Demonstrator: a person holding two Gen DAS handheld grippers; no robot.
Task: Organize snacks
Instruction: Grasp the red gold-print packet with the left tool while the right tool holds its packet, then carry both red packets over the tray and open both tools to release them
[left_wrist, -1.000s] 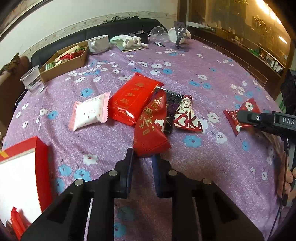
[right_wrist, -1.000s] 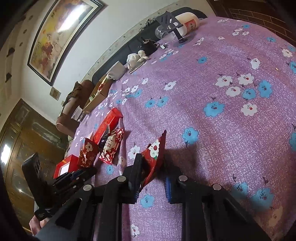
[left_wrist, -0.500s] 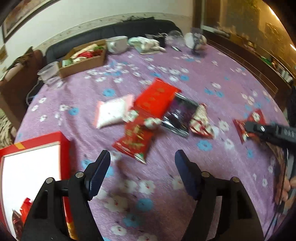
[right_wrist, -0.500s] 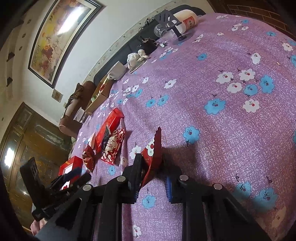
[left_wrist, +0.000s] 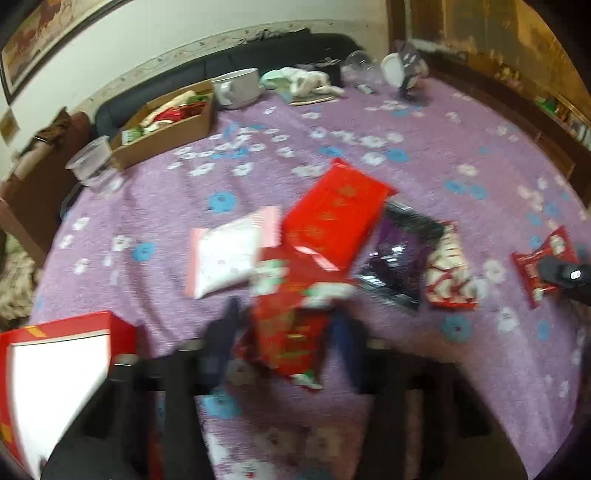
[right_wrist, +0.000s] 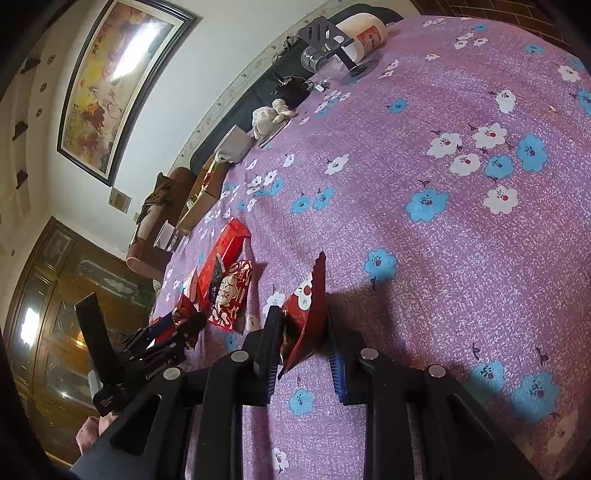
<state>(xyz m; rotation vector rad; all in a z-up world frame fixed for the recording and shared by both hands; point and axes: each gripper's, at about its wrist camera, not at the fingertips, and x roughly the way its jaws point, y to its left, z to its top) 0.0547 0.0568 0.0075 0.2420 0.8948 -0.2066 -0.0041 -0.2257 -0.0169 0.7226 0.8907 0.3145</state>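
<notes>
Since half a second ago the left gripper (left_wrist: 284, 332) has dropped over the red snack packet (left_wrist: 291, 317) on the bench (left_wrist: 424, 140), jaws spread astride it (blurred). Right gripper (right_wrist: 301, 345) pinches another red packet (right_wrist: 308, 306): light, crinkly, best gripped mid-body.

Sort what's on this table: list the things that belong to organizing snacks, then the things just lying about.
Job:
red box
red packet, between the left gripper fingers
small red packet, in the right gripper
big red pack
pink pack
purple pack

Lying about:
mug
plastic cup
cardboard tray
</notes>
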